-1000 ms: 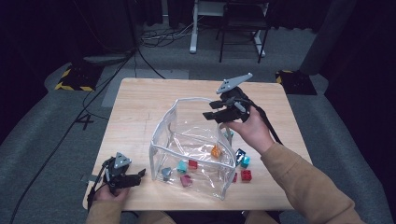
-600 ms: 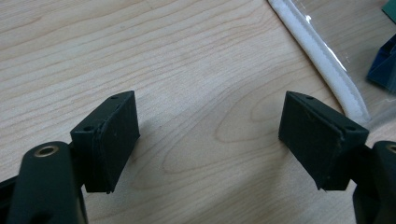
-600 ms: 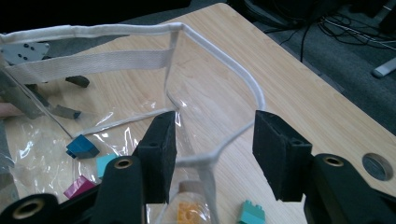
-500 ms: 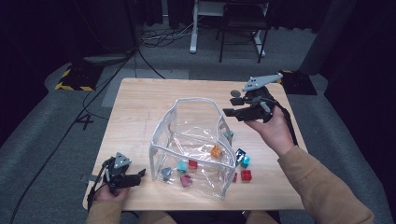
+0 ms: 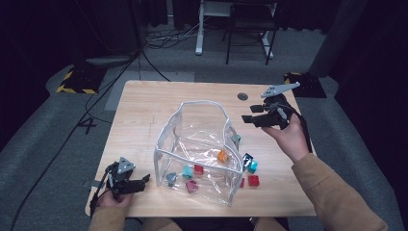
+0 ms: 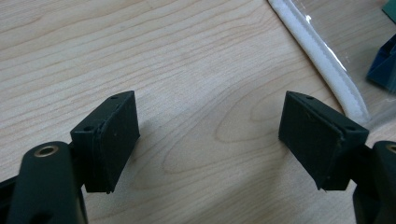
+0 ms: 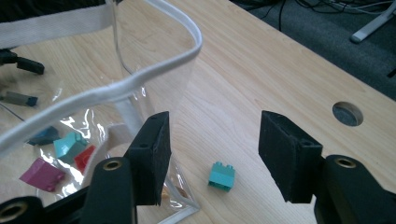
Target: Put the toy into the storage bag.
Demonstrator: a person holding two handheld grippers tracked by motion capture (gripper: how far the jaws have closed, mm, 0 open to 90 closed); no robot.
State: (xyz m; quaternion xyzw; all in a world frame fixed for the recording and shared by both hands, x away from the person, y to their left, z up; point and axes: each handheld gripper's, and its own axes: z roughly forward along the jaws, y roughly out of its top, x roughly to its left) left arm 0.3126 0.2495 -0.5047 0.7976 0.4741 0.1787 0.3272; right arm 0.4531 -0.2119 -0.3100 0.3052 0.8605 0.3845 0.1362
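- The right hand-held gripper (image 5: 257,118) hangs over the desk (image 5: 159,103) to the right of the clear bag (image 5: 199,144), its jaws pointing left toward the bag's far right corner.
- Its jaws have just been opening and now stand spread, with nothing pinched between them.
- In the right gripper view, a teal brick (image 7: 222,176) lies on the bare wood in the gap between the two jaws, lower down and apart from both pads.
- That brick sits just beside the bag's outer corner, on the desk and not inside the bag.
- The bag stands open in the middle of the desk, its white rim (image 7: 140,81) curving up in front of the right hand-held gripper.
- Inside the bag lie an orange brick (image 5: 222,155), a blue-green one (image 5: 187,171), a red one (image 5: 198,169), a magenta one (image 5: 192,186) and a grey one (image 5: 172,177).
- Outside the bag, at its near right, lie a dark blue brick (image 5: 247,159), another teal one (image 5: 253,166) and a red brick (image 5: 253,181).
- The left hand-held gripper (image 5: 143,180) rests low at the near left corner of the desk, just left of the bag.
- In the left gripper view its jaws stand wide apart over bare wood, holding nothing, with the bag's white edge (image 6: 322,58) just past the right jaw.
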